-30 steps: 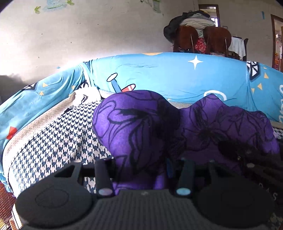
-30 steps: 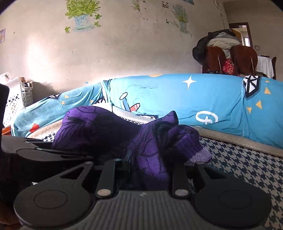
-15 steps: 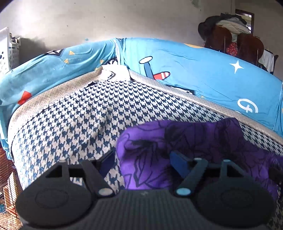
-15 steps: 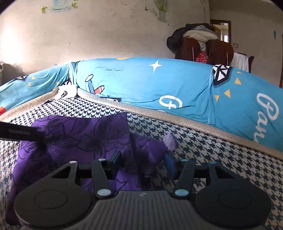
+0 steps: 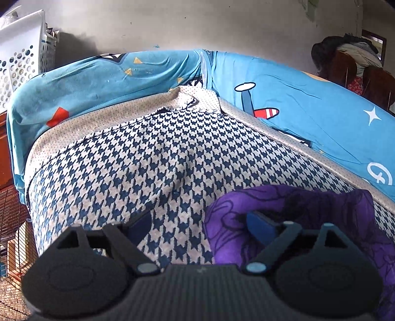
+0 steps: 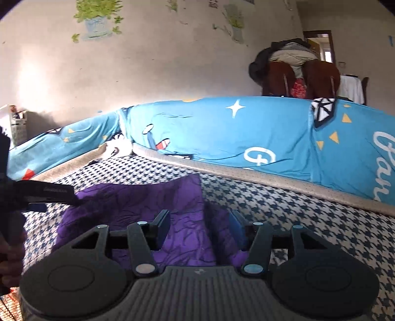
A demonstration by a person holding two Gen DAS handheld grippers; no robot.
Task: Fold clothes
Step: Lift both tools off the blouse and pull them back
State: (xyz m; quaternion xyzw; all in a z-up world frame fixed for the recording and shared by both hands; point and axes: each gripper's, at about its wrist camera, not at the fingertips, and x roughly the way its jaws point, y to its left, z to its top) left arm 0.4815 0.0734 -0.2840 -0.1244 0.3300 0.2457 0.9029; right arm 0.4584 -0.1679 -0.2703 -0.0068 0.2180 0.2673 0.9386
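— Houndstooth sofa seat [image 5: 153,158], blue cartoon cover [image 5: 308,111] behind. Where's the garment?

— Purple floral garment [image 6: 138,210] lies flat on the seat. My left gripper [image 5: 200,223] is spreading its jaws, gripping nothing, one finger over the cloth's edge. My right gripper [image 6: 200,228] stands half-open astride its corner, pads clear.

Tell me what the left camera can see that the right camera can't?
Only the left view shows the white basket up close and the wire rack beside the couch. Only the right view shows the plant stickers on the wall, the doorway and the left hand-held gripper from outside. Both show the purple cloth, the checked seat, the blue cover and the chairs.
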